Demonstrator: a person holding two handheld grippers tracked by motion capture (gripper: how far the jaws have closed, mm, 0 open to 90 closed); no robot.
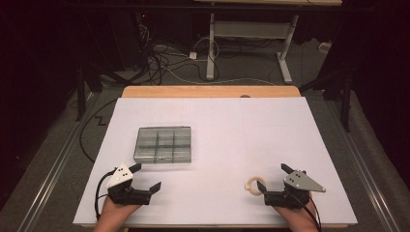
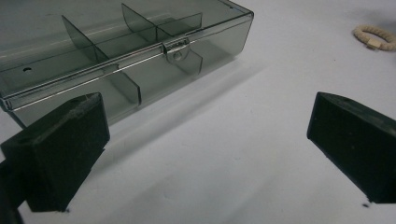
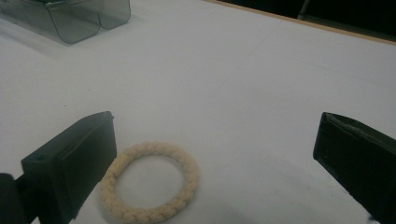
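- Grippers: left gripper (image 1: 146, 177) and right gripper (image 1: 274, 178) gape wide, holding nothing, near the table's (image 1: 232, 121) six o'clock edge.
- Braided ring (image 3: 150, 181) lies flat, seemingly touching the right gripper's nine o'clock jaw.
- Compartment box (image 1: 164, 144), lid closed, sits at the left gripper's twelve o'clock; bare surface between.

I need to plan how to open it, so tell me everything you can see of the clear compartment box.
The compartment box is a flat rectangular case of smoky see-through plastic, split by thin dividers into compartments that look empty. Its lid is down, with a small clasp at the middle of the front edge. It lies flat on the white table, beyond the left gripper, and nothing touches it.
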